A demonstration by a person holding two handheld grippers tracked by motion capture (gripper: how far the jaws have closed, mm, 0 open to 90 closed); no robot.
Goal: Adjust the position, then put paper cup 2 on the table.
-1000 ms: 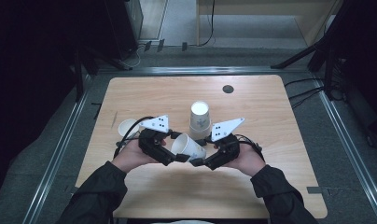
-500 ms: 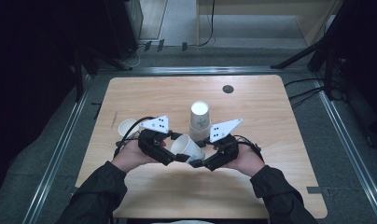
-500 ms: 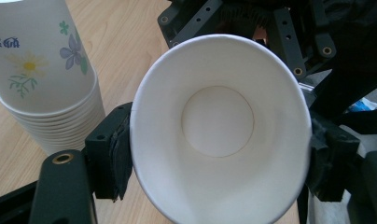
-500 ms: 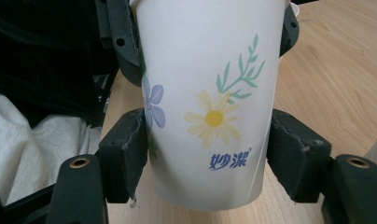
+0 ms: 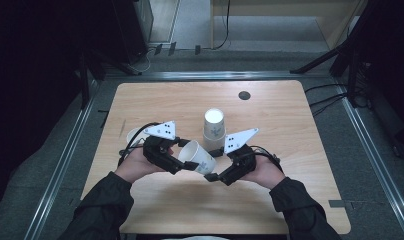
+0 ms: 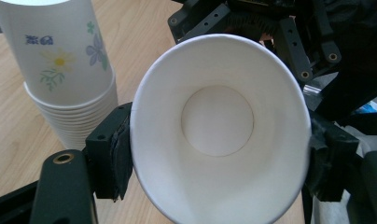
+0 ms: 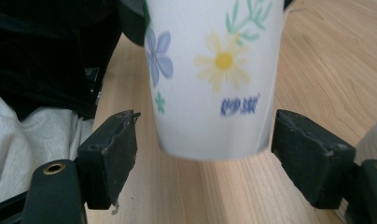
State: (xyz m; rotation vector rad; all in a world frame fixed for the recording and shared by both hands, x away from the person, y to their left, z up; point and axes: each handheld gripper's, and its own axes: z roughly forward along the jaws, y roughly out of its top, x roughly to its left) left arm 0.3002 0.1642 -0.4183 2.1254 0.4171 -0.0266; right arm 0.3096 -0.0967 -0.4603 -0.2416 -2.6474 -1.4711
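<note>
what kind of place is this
Probably a lab or recording workspace: a bare wooden table inside metal rails, cables on the floor, and a person working tongs on paper cups.

I see a light wooden table (image 5: 270, 107) on grey floor (image 5: 370, 165), metal rails (image 5: 65, 165) either side of it, dark equipment (image 5: 132, 25) beyond, pale cabinet (image 5: 285, 15) behind.

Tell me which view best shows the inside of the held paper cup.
The left gripper view: the cup faces the camera mouth-first, so its white inside and round bottom are plain, with the left gripper shut on its rim. The right gripper view shows its flowered outside between open jaws. The high view shows it small, tipped on its side.
</note>
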